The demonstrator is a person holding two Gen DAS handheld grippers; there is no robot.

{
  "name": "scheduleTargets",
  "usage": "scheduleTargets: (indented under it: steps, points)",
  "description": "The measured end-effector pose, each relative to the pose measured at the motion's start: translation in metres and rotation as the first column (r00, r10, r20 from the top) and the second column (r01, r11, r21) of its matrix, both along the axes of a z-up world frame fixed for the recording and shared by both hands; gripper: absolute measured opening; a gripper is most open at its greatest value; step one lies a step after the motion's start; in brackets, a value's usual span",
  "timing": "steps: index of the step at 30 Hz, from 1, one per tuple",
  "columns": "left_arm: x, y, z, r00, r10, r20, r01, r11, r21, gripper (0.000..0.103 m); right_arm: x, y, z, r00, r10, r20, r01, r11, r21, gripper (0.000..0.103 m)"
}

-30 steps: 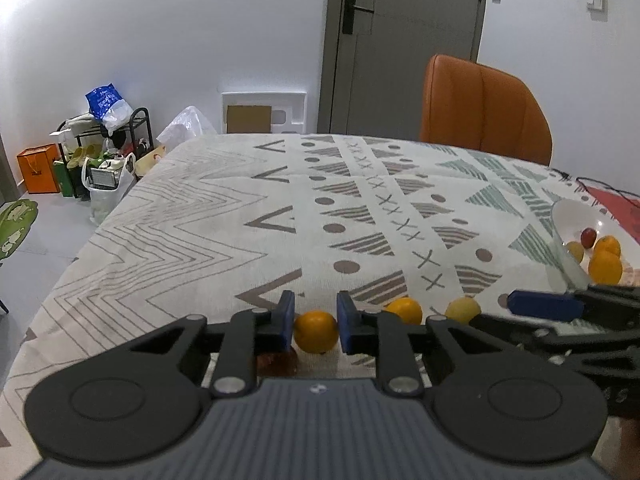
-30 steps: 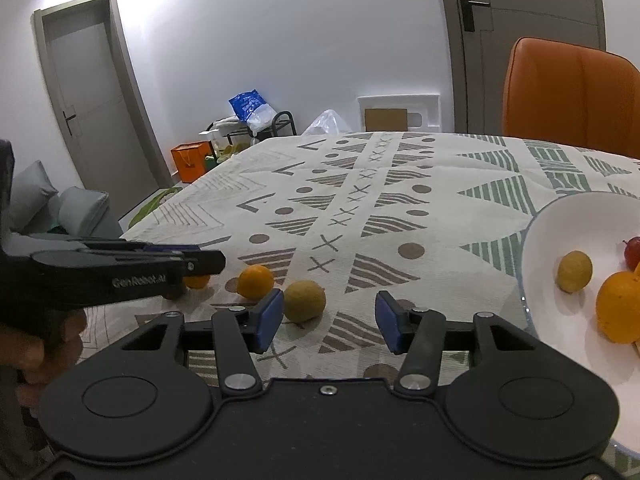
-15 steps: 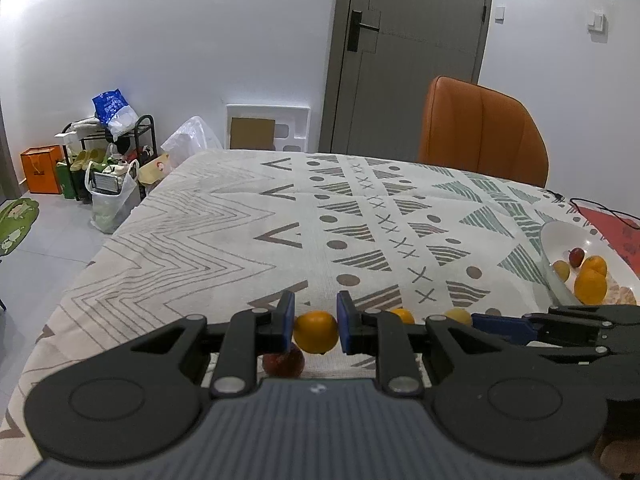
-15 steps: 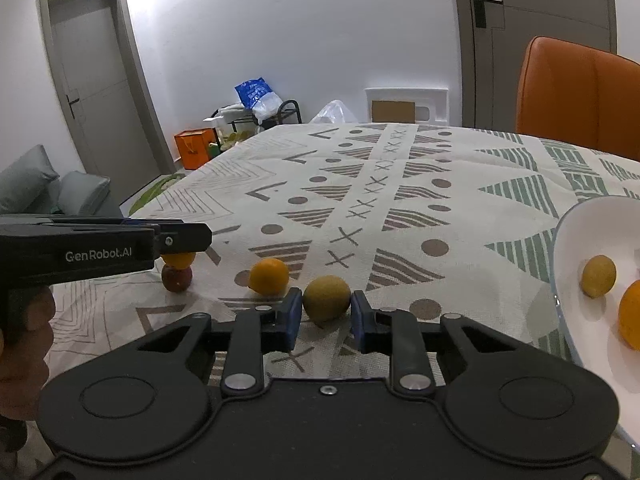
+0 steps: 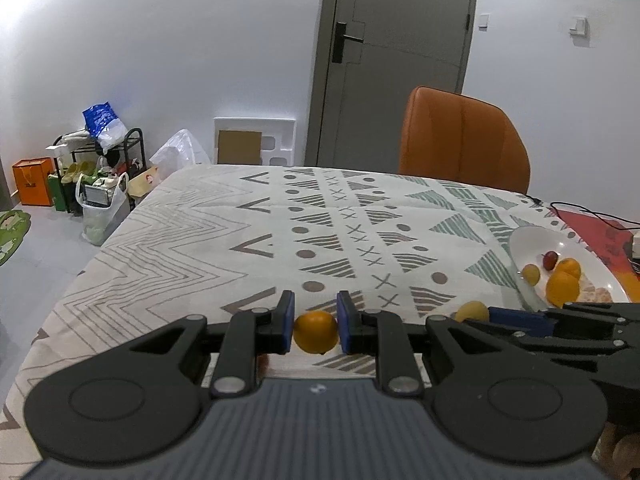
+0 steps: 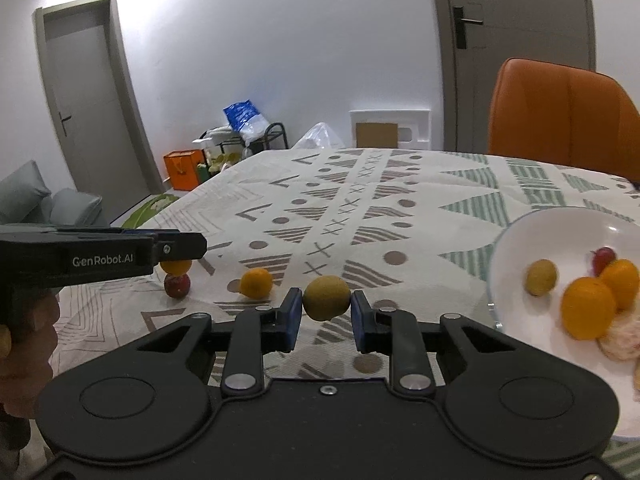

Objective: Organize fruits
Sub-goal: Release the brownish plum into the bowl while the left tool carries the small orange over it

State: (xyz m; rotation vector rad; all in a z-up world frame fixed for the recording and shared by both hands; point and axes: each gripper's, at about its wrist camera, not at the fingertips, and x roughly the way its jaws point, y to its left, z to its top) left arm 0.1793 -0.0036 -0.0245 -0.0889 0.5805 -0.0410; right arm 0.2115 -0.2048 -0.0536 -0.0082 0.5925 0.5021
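Left claw (image 5: 316, 330) pinched a small round orange fruit (image 5: 315, 332), right claw (image 6: 326, 314) clamped on a round yellow-green fruit (image 6: 326, 298), white plate (image 6: 508, 256) beside it on the patterned surface (image 6: 400, 208)

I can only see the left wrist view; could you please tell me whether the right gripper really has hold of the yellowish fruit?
Observer: Yes, the right gripper is shut on the yellow-green fruit, with a blue pad on each side.
Operator: Thank you. Is any fruit loose on the tablecloth?
Observer: A small orange lies on the tablecloth, well apart from the white plate.
Operator: Is anything under my own gripper?
Observer: A red fruit sits on the cloth just below the held orange in the left gripper.
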Motion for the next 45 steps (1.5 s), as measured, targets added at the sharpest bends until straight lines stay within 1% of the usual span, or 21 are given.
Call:
scheduleTargets:
  steps: [21,45]
  points:
    - [-0.011,-0.052,0.012,0.996,-0.077,0.04,0.077,0.997,0.012,0.021,-0.026,-0.065,0.01,0.991,-0.124,0.04,0.122,0.992,0.044,0.025]
    - [-0.004,-0.114,0.011,0.983,-0.182,0.035,0.181,0.983,0.03,0.021,-0.039,-0.138,0.004,0.962,-0.271,0.023,0.269,0.96,0.082,0.025]
